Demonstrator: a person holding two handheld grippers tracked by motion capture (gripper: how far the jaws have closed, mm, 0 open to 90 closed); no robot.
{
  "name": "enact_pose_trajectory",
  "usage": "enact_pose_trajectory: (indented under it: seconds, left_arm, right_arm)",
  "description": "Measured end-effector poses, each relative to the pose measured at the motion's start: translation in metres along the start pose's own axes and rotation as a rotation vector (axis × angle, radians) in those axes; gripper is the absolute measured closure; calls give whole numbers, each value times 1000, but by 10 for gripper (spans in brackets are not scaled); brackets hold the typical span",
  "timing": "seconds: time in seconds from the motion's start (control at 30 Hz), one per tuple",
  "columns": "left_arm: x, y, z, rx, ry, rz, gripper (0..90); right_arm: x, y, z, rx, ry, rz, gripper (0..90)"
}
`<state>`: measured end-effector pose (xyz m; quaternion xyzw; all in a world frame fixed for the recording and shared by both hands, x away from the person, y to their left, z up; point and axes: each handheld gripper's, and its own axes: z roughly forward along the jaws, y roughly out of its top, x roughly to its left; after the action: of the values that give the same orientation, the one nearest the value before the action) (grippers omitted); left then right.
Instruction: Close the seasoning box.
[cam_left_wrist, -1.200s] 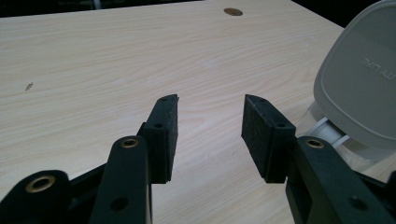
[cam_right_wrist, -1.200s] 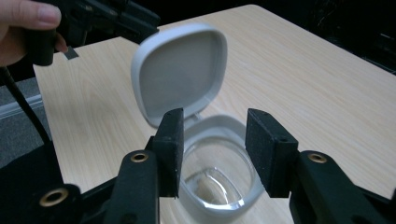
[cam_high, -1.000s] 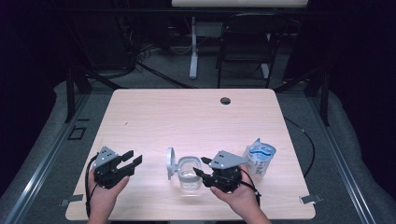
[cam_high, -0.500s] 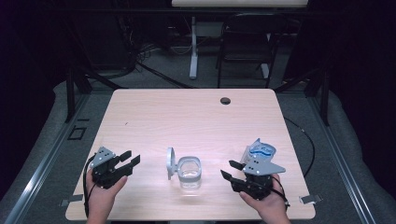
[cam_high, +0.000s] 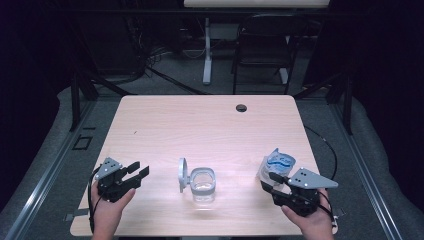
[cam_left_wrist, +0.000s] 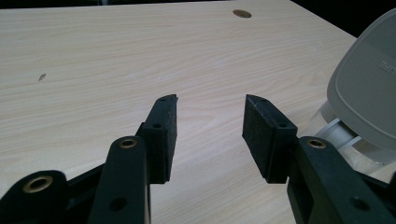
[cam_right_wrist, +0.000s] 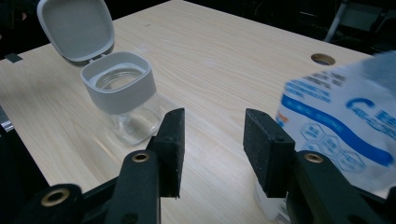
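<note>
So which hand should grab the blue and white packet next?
Probably the right. The right gripper sits beside the blue and white packet, jaws open with nothing between them. The left gripper is across the table, beyond the open jar.

Blurred, edge-cropped blue-printed packet

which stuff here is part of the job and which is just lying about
In the job: clear container with its grey flip lid open; blue-and-white packet by the right gripper; left gripper, open.

Lying about: nothing loose; just the table and its cable hole.
</note>
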<state>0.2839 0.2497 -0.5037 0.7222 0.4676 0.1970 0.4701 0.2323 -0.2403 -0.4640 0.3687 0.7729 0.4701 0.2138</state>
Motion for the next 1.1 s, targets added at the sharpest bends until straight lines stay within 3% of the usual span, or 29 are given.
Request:
enact_pose_trajectory:
  seconds: [0.5, 0.87, 1.03, 1.1]
  left_arm:
    - [2, -1, 0, 2, 4, -9, 555]
    - [3, -2, -1, 0, 3, -14, 557]
    - [6, -2, -2, -5, 7, -25, 558]
    - [7, -3, -2, -8, 7, -30, 558]
  right_arm:
    - [-28, -15, -19, 26, -83, 62, 609]
    - [-46, -25, -24, 21, -194, 105, 575]
    - [-56, -24, -20, -1, -182, 142, 544]
    - [-59, -21, -15, -2, -172, 132, 532]
